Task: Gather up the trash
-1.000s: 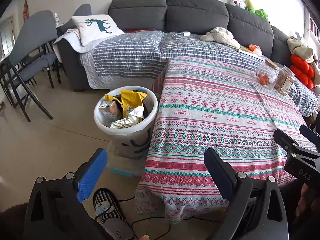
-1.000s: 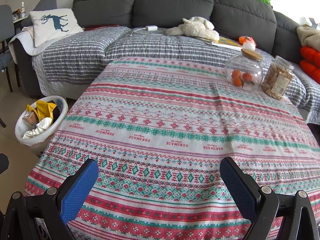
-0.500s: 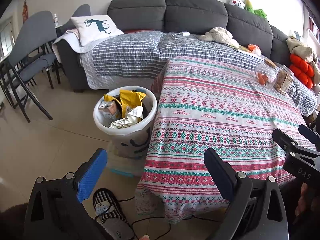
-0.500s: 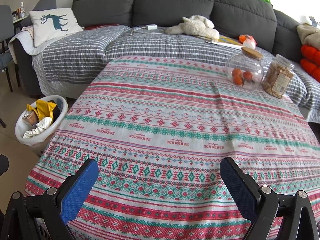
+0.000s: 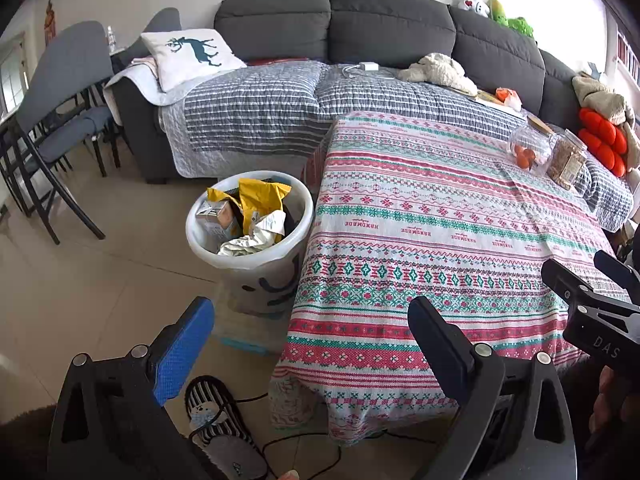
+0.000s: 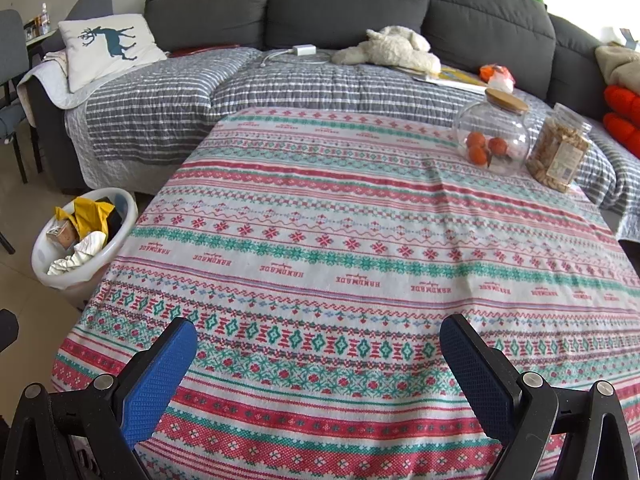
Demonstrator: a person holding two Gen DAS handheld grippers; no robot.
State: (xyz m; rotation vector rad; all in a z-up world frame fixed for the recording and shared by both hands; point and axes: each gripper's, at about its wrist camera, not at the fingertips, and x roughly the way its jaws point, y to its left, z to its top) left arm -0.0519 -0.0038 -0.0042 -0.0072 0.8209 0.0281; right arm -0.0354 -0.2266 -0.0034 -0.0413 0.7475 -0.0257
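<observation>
The surface [image 6: 360,240] wears a woven, matt patterned cloth; the bin [image 5: 256,264] looks like smooth, glossy white plastic, holding crumpled paper [image 5: 248,242]; a clear glass jar [image 6: 492,140] carries a wooden lid; the sofa [image 5: 392,20] is matt grey fabric; claw pads [image 6: 156,380] are textured blue rubber.

Both wrist cameras face the sofa [image 6: 344,4] across the patterned table [image 6: 360,240], the left from nearer the bin [image 5: 248,256].
</observation>
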